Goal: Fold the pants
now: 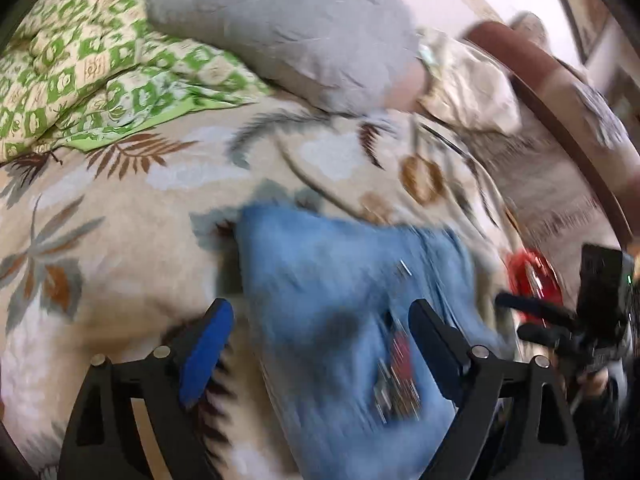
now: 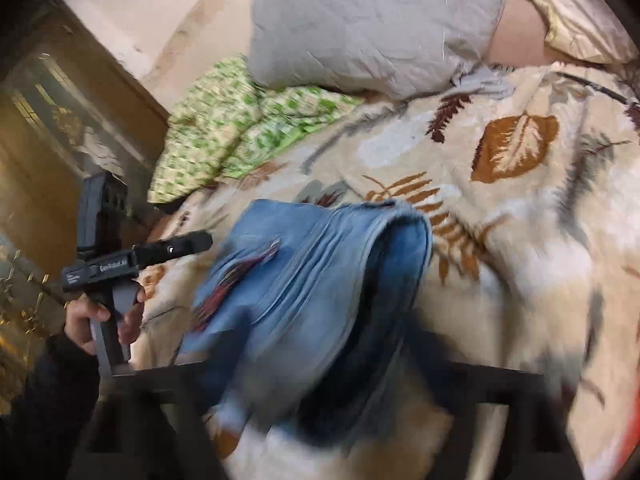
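Observation:
Folded blue jeans [image 1: 340, 280] lie on a beige leaf-print blanket [image 1: 132, 240] on a bed. In the left wrist view my left gripper [image 1: 320, 340] stands open over the near end of the jeans. Its blue left pad [image 1: 206, 344] is off the cloth, and the right finger [image 1: 436, 344] is over it. The right gripper [image 1: 532, 316] shows at the right edge with its fingers apart and nothing between them. In the right wrist view the jeans [image 2: 312, 280] show stacked layers, and my own fingers are dark blurs on either side of the bundle. A hand [image 2: 86, 320] holds the left gripper [image 2: 176, 248] left of the jeans.
A grey pillow [image 1: 288, 28] and a green-patterned quilt [image 1: 80, 72] lie at the far side of the bed. A brown wooden bed frame [image 1: 560, 92] runs along the right. A red object [image 1: 528, 276] sits beside the jeans. A wooden cabinet [image 2: 52, 120] stands left of the bed.

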The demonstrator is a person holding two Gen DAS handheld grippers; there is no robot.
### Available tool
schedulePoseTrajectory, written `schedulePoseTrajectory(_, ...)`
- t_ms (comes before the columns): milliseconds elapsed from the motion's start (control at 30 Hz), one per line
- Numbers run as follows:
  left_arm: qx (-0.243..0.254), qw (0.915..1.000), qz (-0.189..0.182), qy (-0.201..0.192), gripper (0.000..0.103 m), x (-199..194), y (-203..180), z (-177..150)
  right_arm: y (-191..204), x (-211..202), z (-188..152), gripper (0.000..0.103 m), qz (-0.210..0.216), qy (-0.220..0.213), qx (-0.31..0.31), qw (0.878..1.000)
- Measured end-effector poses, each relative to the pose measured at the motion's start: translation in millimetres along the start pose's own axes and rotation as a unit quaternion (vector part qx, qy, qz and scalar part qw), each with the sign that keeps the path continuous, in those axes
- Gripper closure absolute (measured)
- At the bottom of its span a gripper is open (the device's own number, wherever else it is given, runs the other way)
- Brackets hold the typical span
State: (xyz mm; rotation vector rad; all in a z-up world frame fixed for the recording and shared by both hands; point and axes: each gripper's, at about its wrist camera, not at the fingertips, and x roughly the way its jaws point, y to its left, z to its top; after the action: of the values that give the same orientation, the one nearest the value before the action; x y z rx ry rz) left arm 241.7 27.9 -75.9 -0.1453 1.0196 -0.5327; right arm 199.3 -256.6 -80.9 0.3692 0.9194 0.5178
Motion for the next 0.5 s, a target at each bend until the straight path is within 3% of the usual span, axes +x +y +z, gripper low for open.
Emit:
schedulePoseTrajectory(167, 0.006, 0.9999, 0.0, 0.015, 0.009, -12.3, -12.9, -48.9, 14.0, -25.8, -35.6, 0.017, 0.027, -0.021, 0.001, 0.999)
schedulePoseTrajectory(333, -0.029, 0.9995, -0.003, 0.013, 0.009, -2.0, -11.5, -78.4, 33.7, -8.4, -55.0, 0.019, 0.007, -0.011, -0.015, 1.0)
schedulePoseTrajectory(367, -0.04, 0.9992, -0.008, 0.007, 0.009, 1.1, -10.6, -82.1, 35.9, -3.7, -57.0, 0.021, -0.001, -0.007, -0.02, 1.0)
schedulePoseTrajectory(500, -0.066, 0.9975, -0.017, 0.018, 0.009, 17.4, 0.3, -89.1, 39.8, 14.1, -63.3, 0.053, -0.021, 0.006, -0.035, 0.999)
